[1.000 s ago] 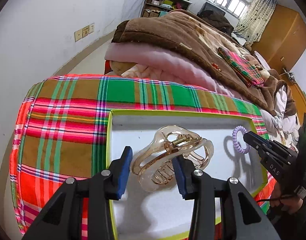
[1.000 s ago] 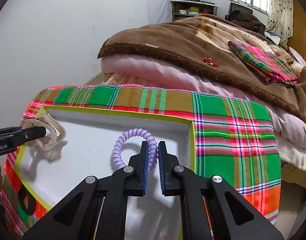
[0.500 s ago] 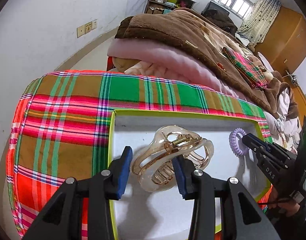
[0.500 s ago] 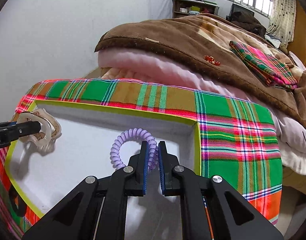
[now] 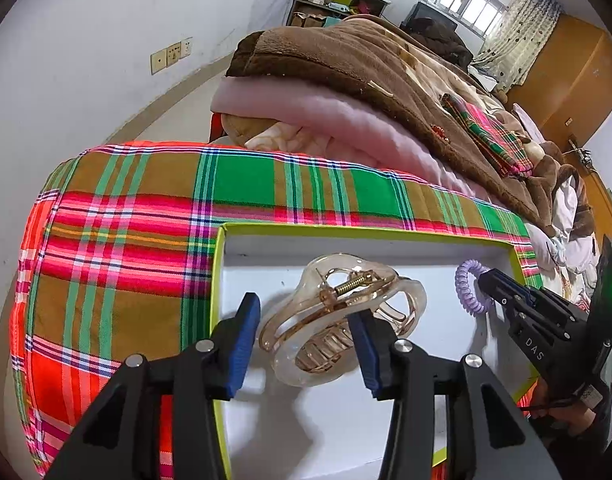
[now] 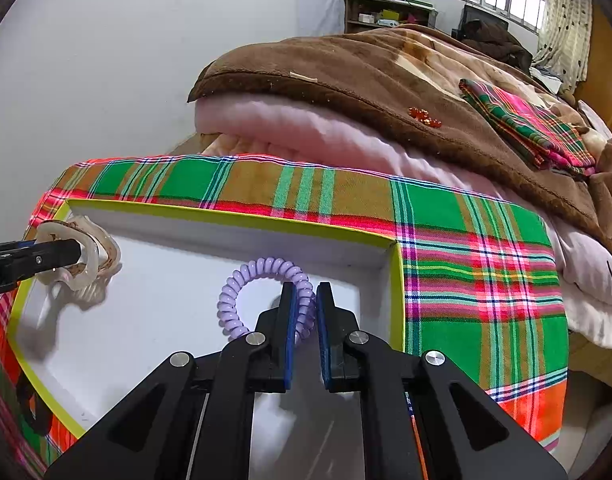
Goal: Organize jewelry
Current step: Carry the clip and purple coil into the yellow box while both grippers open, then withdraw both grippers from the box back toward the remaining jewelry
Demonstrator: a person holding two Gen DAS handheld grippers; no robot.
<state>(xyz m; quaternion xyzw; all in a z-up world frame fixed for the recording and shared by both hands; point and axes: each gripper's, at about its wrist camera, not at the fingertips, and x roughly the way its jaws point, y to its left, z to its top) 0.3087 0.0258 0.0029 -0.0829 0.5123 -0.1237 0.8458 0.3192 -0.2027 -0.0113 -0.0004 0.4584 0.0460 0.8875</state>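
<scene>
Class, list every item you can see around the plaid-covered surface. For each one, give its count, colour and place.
hair claw clip: one, clear amber, in the tray's left part
coil hair tie: one, lilac, in the tray's right part
tray: one, white with a yellow-green rim, on the plaid cloth
plaid cloth: one, red, green and tan, under the tray
brown blanket: one, on the bed behind
pink quilt: one, under the blanket
folded plaid cloth: one, on the blanket
left gripper: black with blue pads, jaws opening around the clip
right gripper: black with blue pads, shut on the hair tie
</scene>
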